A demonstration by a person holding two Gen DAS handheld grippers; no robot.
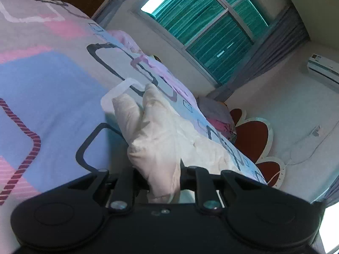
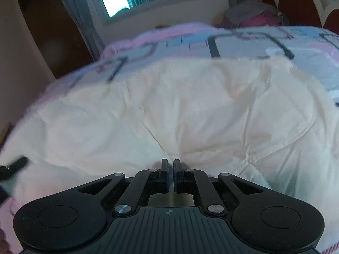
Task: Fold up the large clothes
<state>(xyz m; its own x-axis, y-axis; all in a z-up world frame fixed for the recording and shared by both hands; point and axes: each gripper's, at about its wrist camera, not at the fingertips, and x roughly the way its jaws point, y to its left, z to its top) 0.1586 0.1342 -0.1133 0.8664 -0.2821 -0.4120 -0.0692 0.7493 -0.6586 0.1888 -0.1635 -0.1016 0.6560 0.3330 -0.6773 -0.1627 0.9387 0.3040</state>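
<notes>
A large cream-white garment (image 2: 169, 105) lies spread over a bed with a pink, blue and grey patterned bedspread (image 2: 243, 40). My right gripper (image 2: 170, 166) is shut on a pinch of the cream garment at its near edge. In the left wrist view a bunched fold of the same cream garment (image 1: 156, 135) rises from between the fingers of my left gripper (image 1: 163, 182), which is shut on it; the fingertips are hidden by the cloth. The bedspread (image 1: 42, 84) fills the left of that view.
A window with teal blinds (image 1: 201, 27) and grey curtains is beyond the bed. A red and white scalloped headboard (image 1: 254, 135) and pillows (image 1: 216, 114) stand at the bed's head. An air conditioner (image 1: 324, 67) hangs on the wall. A dark door (image 2: 53, 33) is at the left.
</notes>
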